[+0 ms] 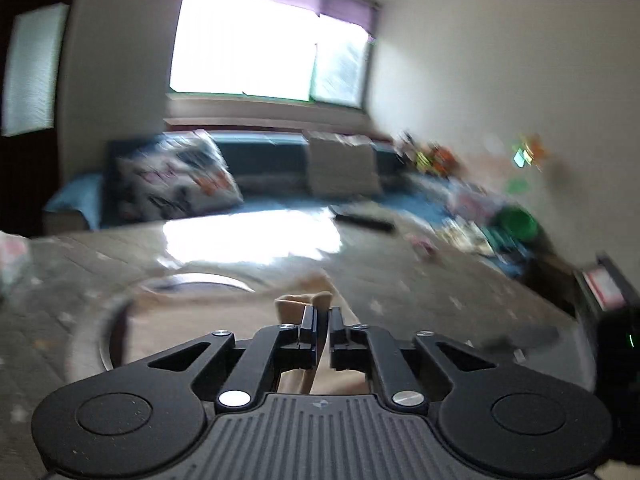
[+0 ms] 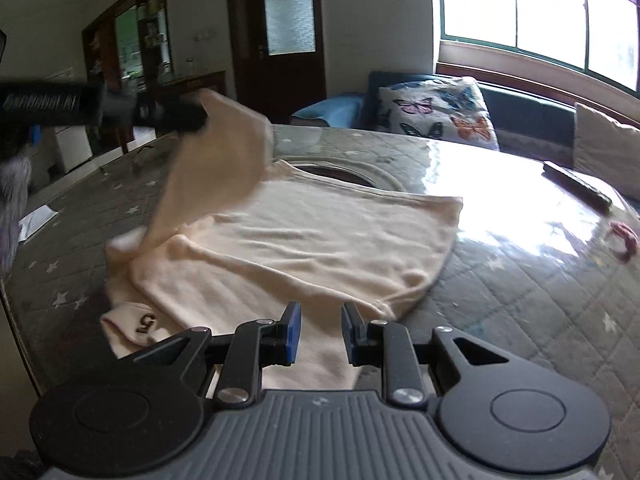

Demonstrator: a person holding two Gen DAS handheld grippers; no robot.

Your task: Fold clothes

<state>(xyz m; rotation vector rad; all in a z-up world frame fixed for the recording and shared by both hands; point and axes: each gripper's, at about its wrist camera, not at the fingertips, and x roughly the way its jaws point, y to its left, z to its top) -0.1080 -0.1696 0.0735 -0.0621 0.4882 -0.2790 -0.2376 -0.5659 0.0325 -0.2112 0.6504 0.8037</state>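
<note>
one cream garment (image 2: 304, 248) lying on the quilted table (image 2: 520, 300) | two grippers showing: left gripper (image 2: 172, 114), right gripper (image 2: 320, 334) | one butterfly cushion (image 2: 436, 114) sitting beyond the table | one remote (image 2: 576, 186) lying on it

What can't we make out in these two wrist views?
- Left wrist view: motion blur smears the clutter by the wall; items unidentifiable.
- Left tongs hide most of the cream garment they pinch.
- Right wrist view: right tongs cover the garment's near hem.

Garment (image 2: 304, 248) on table (image 2: 540, 292) — sofa (image 2: 532, 116) seemingly behind it.
</note>
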